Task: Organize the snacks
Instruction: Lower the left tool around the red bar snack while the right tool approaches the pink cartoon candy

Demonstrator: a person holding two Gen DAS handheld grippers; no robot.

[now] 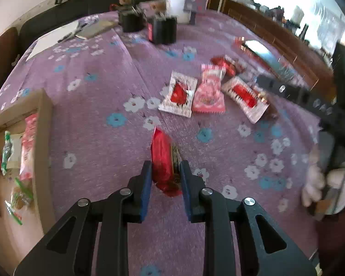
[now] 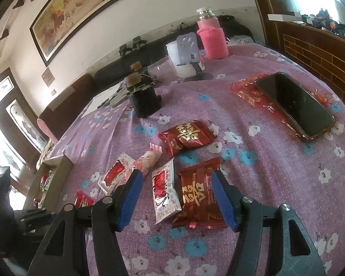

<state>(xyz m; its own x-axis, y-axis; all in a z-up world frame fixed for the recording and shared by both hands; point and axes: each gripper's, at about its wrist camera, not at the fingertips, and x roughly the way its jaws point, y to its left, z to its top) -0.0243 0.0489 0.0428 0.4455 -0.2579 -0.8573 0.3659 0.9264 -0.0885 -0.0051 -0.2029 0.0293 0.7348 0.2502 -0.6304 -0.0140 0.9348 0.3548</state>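
Note:
My left gripper (image 1: 165, 163) is shut on a red snack packet (image 1: 162, 158), held edge-on above the purple flowered cloth. A cardboard box (image 1: 43, 124) with several snacks inside sits at the left. More snacks lie ahead: a white-and-red packet (image 1: 178, 94), a pink packet (image 1: 208, 92), another white-and-red packet (image 1: 245, 97). My right gripper (image 2: 176, 174) is open above a dark red packet (image 2: 199, 195) and a white-and-red packet (image 2: 164, 189). Another dark red packet (image 2: 186, 136) and a pink packet (image 2: 148, 159) lie beyond. The box (image 2: 57, 179) shows at the left.
A phone (image 2: 294, 105) lies on a red wrapper at the right. A black holder (image 2: 145, 101), a white cup (image 2: 179, 59), a pink bottle (image 2: 211, 39) and papers (image 1: 57, 36) stand at the back. A wooden bed rail (image 2: 322, 53) borders the right.

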